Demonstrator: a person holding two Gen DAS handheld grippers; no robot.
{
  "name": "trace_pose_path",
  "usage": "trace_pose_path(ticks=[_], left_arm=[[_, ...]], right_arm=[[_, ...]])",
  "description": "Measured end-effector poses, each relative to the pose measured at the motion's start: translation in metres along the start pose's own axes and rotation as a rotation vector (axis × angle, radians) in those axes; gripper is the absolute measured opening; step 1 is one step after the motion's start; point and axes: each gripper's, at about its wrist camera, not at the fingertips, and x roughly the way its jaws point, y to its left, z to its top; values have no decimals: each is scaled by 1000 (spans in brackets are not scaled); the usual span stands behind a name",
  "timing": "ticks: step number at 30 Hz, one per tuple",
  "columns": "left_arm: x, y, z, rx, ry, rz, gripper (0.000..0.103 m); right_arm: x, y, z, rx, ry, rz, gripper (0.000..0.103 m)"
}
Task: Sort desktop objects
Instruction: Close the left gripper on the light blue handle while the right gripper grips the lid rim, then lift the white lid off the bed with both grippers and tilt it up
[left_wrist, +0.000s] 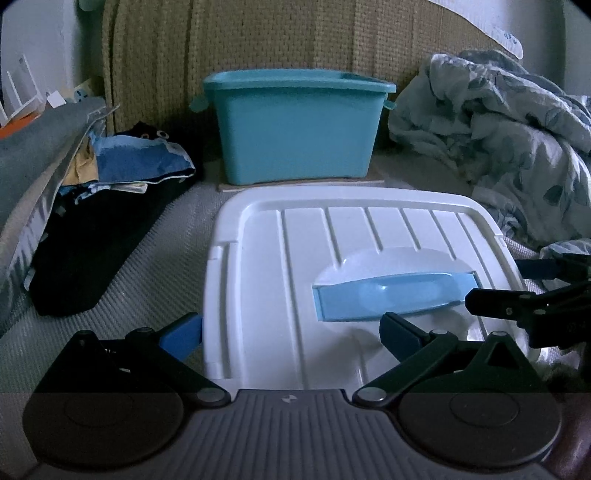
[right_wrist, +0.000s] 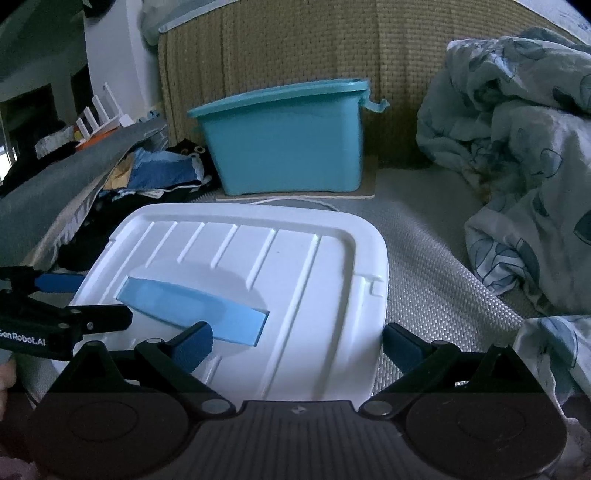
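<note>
We are over a grey woven mat (left_wrist: 147, 266), with a tan woven wall (left_wrist: 258, 37) behind it. A crumpled leaf-print blanket (left_wrist: 517, 129) lies on the right. In front of us sits a white lid (left_wrist: 295, 295) with a light blue handle (left_wrist: 391, 295). Behind it, a teal tub (left_wrist: 295, 129) stands on a thin board. A pile of dark and blue clothes (left_wrist: 122, 162) lies on the left. Our left gripper (left_wrist: 291, 332) is spread wide over the lid's left side. Our right gripper (right_wrist: 297, 343) is spread wide over its right side. Neither one holds anything.
</note>
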Motion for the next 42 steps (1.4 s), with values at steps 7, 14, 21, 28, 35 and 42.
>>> trace_pose_path(ticks=[7,14,21,28,35,42], left_arm=[[0,1,1,-7,-6,-5,103],[-1,1,2,-13,-24,-5,103],[-3,2,2,-26,-53,-7,103],[-2,1,2,-50,-72,-6,103],[-1,-3,3,-45,-92,5,103],[-11,-3,5,-75,-187,-13,103]], right_arm=[[-3,1,1,-2,-26,2,100],[-3,2,2,-2,-41,-8,100],[-4,2,3,6,-65,-17,100],[-10,6,4,-7,-141,-33,100],[-10,3,7,10,-154,-44,100],[-17,2,10,16,-222,-62,100]])
